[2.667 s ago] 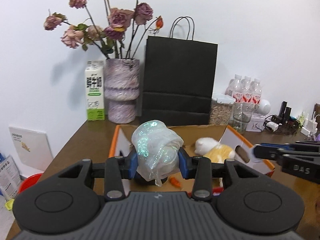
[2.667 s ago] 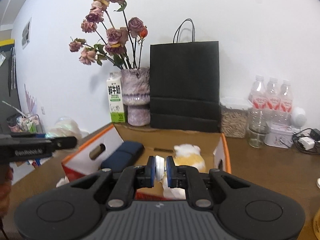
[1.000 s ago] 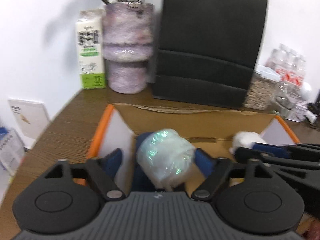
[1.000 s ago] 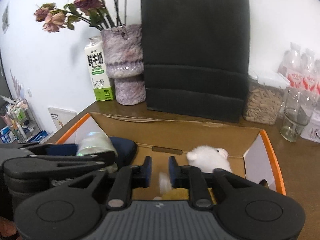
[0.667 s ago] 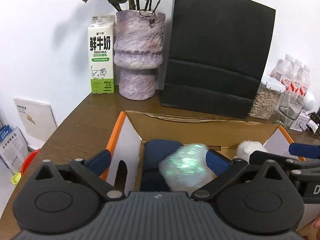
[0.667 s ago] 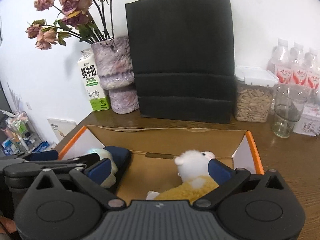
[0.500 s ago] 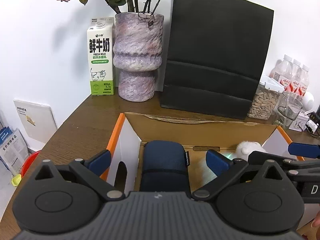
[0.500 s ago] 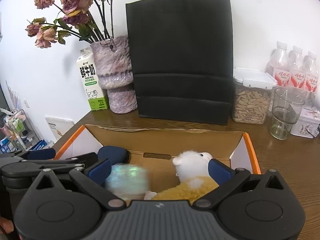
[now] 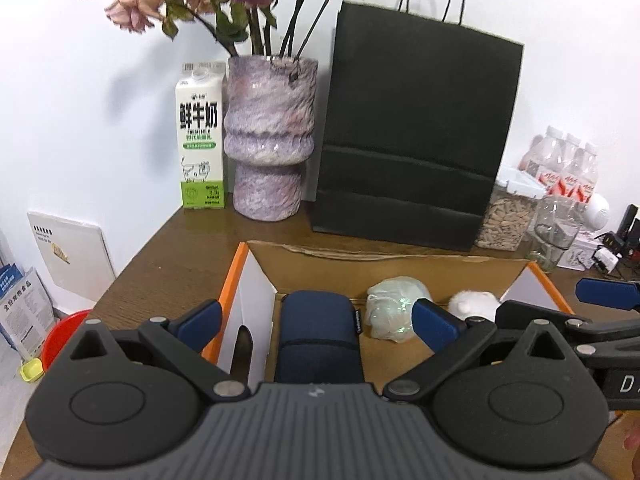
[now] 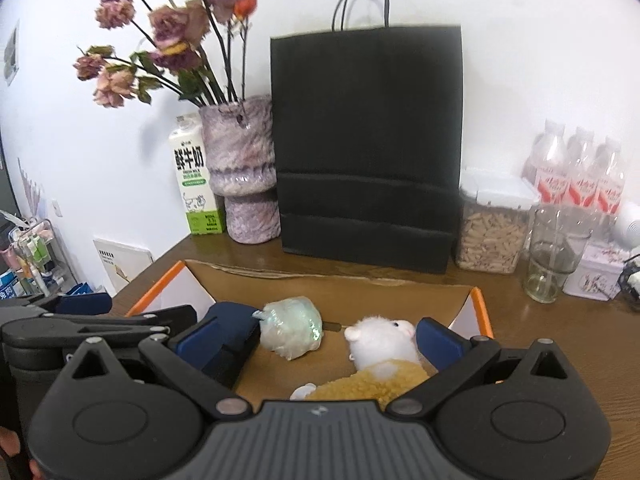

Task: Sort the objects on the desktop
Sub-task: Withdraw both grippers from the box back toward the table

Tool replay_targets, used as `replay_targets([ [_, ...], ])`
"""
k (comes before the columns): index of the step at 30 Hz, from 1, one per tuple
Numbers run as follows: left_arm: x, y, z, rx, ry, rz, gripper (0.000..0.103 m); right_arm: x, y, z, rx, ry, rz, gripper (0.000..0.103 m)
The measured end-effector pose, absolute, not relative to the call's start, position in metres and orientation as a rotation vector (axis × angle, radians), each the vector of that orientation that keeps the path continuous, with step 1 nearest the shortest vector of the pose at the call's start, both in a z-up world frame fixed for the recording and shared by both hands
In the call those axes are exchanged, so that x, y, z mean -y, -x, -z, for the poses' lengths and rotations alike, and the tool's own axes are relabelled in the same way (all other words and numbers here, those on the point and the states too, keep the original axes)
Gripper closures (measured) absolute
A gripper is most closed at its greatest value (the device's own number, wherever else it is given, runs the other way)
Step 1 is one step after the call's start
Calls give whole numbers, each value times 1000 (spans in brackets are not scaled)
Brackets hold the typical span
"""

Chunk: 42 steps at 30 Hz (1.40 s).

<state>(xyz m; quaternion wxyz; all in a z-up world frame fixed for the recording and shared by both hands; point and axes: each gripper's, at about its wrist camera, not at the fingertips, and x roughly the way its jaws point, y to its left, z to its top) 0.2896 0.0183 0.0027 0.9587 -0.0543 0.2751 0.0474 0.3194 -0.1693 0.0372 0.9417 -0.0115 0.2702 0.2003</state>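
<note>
While the wooden desk [image 9: 168, 264] carries everything, the biggest thing on it is the black paper bag [image 9: 412, 136] standing against the wall, with the purple vase [image 9: 268, 136] of dried roses just beside its left edge and the milk carton [image 9: 200, 136] on the vase's far side. Right of the bag stand a lidded jar of seeds [image 10: 492, 224], a glass [image 10: 554, 252] and water bottles [image 10: 576, 172]. Nearer the cameras sits the open cardboard box [image 9: 372, 268] with orange edges. Inside it, a dark blue pouch [image 9: 318, 336] lies at the left, the iridescent plastic-wrapped bundle [image 9: 394, 312] lies on the box floor just right of the pouch, and a plush toy [image 10: 380, 354] with a white head and yellow body lies right of the bundle, apart from it. The left gripper [image 9: 316, 318] hangs over the near part of the box with its jaws spread wide and nothing between them; the right gripper [image 10: 316, 340] is likewise spread wide and empty, its fingers [image 10: 438, 342] flanking the bundle and toy in view, with no contact visible
</note>
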Motion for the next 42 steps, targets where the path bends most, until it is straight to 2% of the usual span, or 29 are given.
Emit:
replay_targets([
  [11,-4,-233,-14,-507,89,-65,0,187,-257,-49,-491,53,-417,0],
  [25,2,-155,-5,-465,57,-30,0,204,-174,-35,-457,95,-446,0],
  [42,-27,-94,41,-590,74,-64,0,223,-125,25,-664,57,-458,0],
])
